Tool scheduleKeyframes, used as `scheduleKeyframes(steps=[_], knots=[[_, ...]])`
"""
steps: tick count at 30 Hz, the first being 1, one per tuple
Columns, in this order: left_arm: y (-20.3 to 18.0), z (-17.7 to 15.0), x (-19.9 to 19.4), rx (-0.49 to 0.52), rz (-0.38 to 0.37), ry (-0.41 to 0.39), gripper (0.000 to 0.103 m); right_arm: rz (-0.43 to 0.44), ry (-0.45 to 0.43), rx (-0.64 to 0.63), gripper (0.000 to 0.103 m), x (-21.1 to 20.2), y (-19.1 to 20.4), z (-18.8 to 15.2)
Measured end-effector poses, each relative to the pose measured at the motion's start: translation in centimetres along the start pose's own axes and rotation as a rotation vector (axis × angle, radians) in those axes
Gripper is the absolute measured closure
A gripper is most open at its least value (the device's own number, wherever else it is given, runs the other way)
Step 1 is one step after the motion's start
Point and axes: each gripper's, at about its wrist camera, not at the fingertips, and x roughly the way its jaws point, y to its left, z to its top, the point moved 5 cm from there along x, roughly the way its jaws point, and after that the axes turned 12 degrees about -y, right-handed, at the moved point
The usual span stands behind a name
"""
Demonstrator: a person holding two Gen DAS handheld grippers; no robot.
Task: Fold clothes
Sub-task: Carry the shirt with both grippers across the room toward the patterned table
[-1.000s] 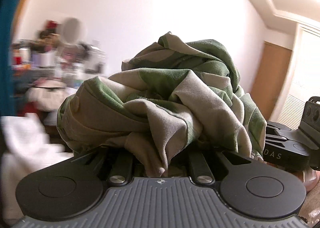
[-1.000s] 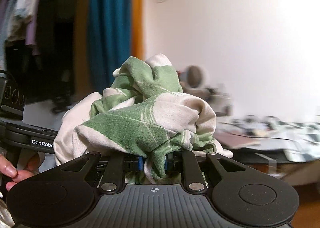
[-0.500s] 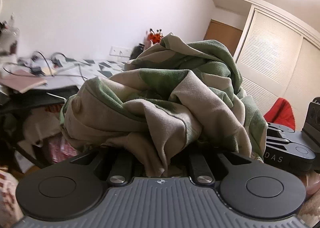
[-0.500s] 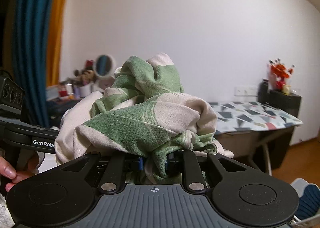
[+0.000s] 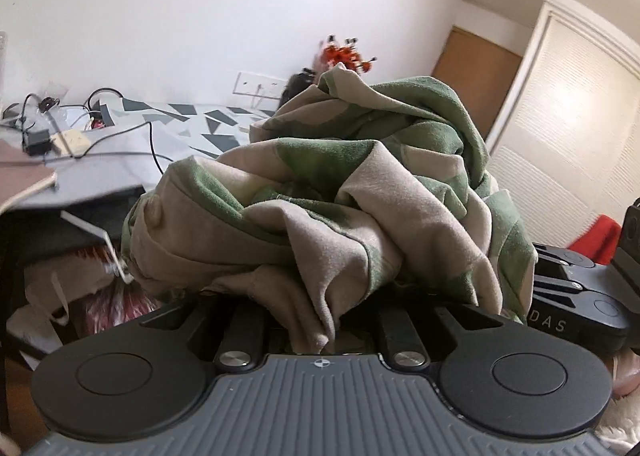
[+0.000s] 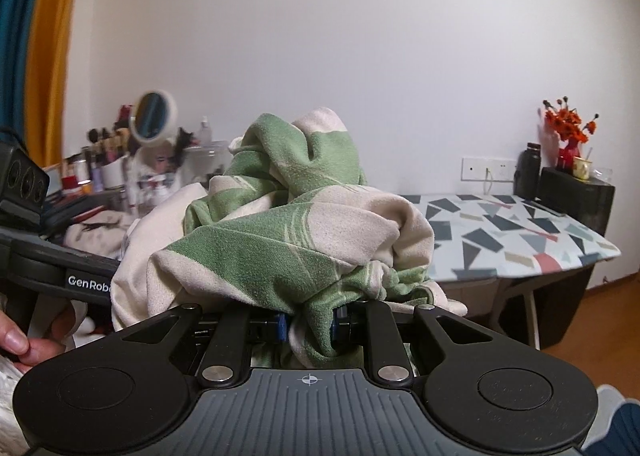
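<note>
A bunched green and cream garment fills the middle of both wrist views. My left gripper is shut on a fold of it, and the cloth piles over the fingers and hides their tips. In the right wrist view the same garment is pinched between blue pads, my right gripper shut on it. The two grippers are held side by side: the right one's body shows at the right edge of the left view, the left one's body at the left of the right view, with a hand under it.
An ironing board with a geometric-print cover stands ahead by the white wall, with cables and a charger on it. A black cabinet with red flowers is at its right end. A cluttered dresser with a round mirror stands left. Wardrobe doors are at right.
Both grippers have swung together across the room with the garment still held the same way. The background has passed from curtains and dresser to the ironing board, flowers and wardrobe.
</note>
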Motion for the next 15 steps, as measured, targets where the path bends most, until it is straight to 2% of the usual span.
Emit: scheduleKeyframes(steps=[6,15], knots=[[2.9,3.6,9.0,0.027,0.011,0.036,0.090,0.000,-0.010,0.036,0.085,10.1,-7.0,1.2],[2.7,4.2,21.8,0.025,0.062,0.115,0.090,0.020,0.038,0.137,0.085,19.0,-18.9,-0.9]])
